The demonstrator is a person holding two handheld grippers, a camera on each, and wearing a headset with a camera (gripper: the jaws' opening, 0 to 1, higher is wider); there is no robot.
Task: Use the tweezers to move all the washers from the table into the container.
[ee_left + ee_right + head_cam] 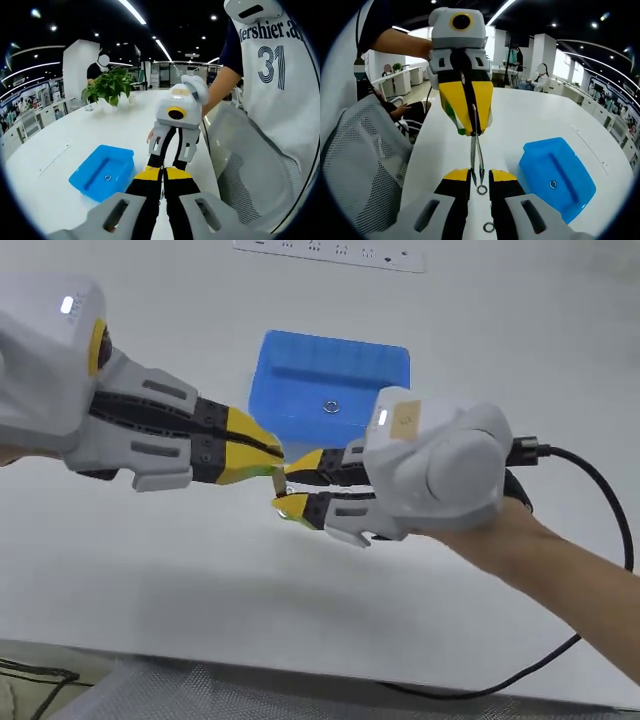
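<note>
My left gripper (278,454) (470,131) is shut on a pair of thin metal tweezers (475,150). Their tips point down at a washer (482,189) lying on the white table. My right gripper (298,484) (480,176) faces the left one, open, its yellow jaws on either side of the tweezer tips. A second washer (489,227) lies closer to me, between the right jaws. The blue container (330,375) (102,172) (557,177) stands just beyond both grippers, with one washer (331,407) (107,177) (553,184) on its floor.
A white power strip (330,250) lies at the table's far edge. A black cable (600,500) trails from the right gripper across the table. A mesh chair (365,165) stands by the near edge (300,670). A potted plant (107,85) sits far down the table.
</note>
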